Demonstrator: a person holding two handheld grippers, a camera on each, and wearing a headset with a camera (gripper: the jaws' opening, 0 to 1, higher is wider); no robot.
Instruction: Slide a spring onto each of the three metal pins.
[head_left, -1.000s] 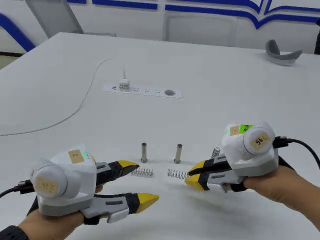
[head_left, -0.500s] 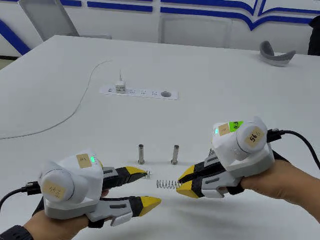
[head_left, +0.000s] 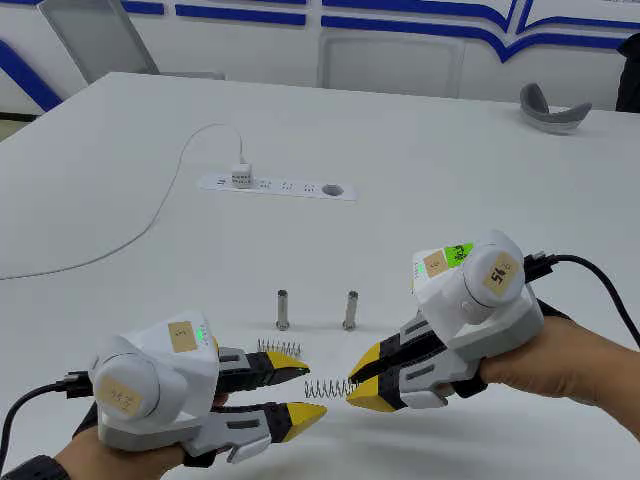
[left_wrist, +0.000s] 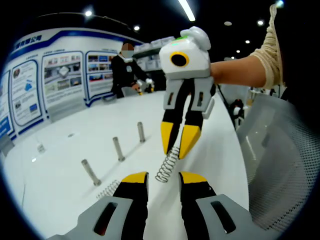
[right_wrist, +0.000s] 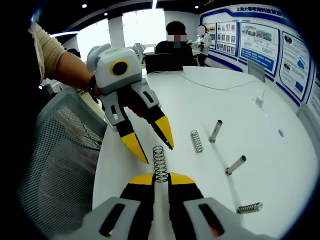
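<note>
White bench (head_left: 450, 180); pins (head_left: 282, 309) and spring (head_left: 325, 388) silver. Left tool (head_left: 312, 390) and right tool (head_left: 351, 390): white-grey bodies, black jaws tipped yellow. Blue stripes cross the far wall (head_left: 420, 22).

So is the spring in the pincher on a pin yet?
Not on. The right gripper pinches the spring by one end, apart from the upright metal pins.

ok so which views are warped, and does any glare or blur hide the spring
Head view: even soft light, straight lines, the spring in the right gripper sharp. Left gripper view: fisheye curves the table, ceiling lights flare at the top, spring clear. Right gripper view: same curving, a bright panel at the back washed out, spring sharp between the jaws.
</note>
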